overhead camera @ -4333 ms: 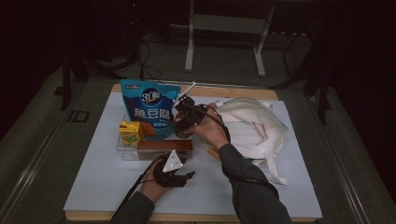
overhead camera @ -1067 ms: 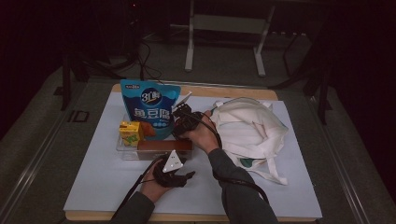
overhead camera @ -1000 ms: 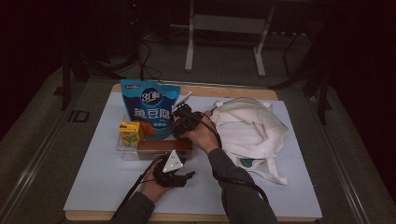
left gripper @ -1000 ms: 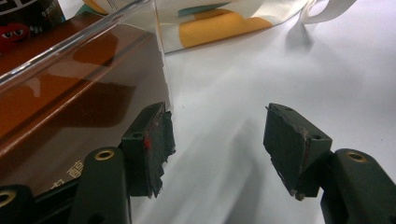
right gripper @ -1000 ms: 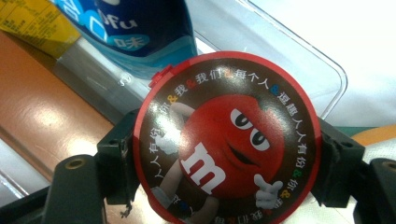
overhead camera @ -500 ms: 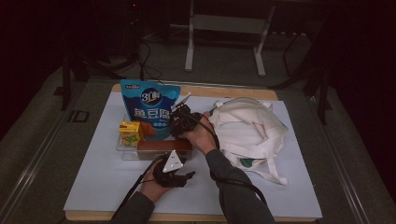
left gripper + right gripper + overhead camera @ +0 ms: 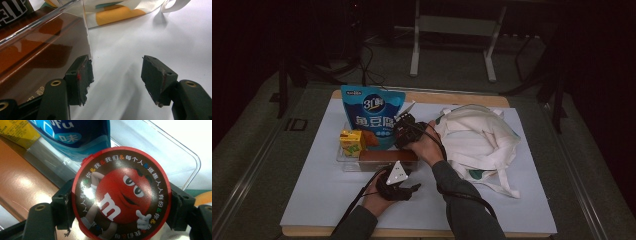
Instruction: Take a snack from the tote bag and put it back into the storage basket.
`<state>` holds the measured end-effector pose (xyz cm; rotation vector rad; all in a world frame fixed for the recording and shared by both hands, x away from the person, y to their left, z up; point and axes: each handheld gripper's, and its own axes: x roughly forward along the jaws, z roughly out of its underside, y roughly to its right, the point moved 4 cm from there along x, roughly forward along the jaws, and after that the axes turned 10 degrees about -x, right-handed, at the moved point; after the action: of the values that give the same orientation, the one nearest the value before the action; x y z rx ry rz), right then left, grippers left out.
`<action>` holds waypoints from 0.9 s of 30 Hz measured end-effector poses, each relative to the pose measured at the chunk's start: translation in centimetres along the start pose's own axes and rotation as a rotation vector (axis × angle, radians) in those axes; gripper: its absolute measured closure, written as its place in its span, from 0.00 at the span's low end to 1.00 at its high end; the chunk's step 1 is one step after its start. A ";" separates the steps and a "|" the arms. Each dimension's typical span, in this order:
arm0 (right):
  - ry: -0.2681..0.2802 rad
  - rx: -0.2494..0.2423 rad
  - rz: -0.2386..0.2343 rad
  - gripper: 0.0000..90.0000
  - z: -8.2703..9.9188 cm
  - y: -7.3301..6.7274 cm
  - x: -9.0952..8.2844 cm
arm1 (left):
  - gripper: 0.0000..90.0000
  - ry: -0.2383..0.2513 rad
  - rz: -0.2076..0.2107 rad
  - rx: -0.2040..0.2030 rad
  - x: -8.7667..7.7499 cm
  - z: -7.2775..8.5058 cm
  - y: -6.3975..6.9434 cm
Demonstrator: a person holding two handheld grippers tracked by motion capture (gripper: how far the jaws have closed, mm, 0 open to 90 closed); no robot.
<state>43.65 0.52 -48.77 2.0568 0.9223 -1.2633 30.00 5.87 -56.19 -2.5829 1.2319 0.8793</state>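
Table (image 7: 532,210): wooden top, pale rim showing at the far and near edges, covered almost fully by a white sheet (image 7: 327,185). Floor (image 7: 257,150): grey-green carpet on all sides of the table, lit near it and falling into shadow farther off. Metal stand (image 7: 452,25): light grey, two legs with flat feet, beyond the far edge. Cables (image 7: 362,65): dark, loose on the floor at far left. Dark post (image 7: 282,85): upright, left of the table. Background: unlit, nearly black; walls not discernible.
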 end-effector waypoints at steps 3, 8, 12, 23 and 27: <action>0.001 -0.001 -0.004 0.28 0.0 0.0 0.0 | 0.44 0.000 0.000 0.000 0.0 0.0 0.0; 0.002 -0.011 -0.007 0.28 0.1 -0.1 0.1 | 0.44 0.000 0.001 -0.001 0.0 0.0 0.0; -0.002 -0.023 -0.007 0.28 0.1 -0.1 0.2 | 0.44 0.000 0.001 -0.001 0.0 0.0 0.0; 0.027 -0.035 -0.012 0.28 0.1 0.2 -0.9 | 0.44 -0.001 0.001 0.000 0.0 0.0 0.0; 0.040 -0.035 -0.016 0.28 0.1 0.3 -1.4 | 0.44 -0.002 0.001 0.001 0.0 0.0 0.0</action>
<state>43.41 -0.09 -47.52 2.0586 0.9739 -1.2094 29.99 5.85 -56.19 -2.5806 1.2324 0.8806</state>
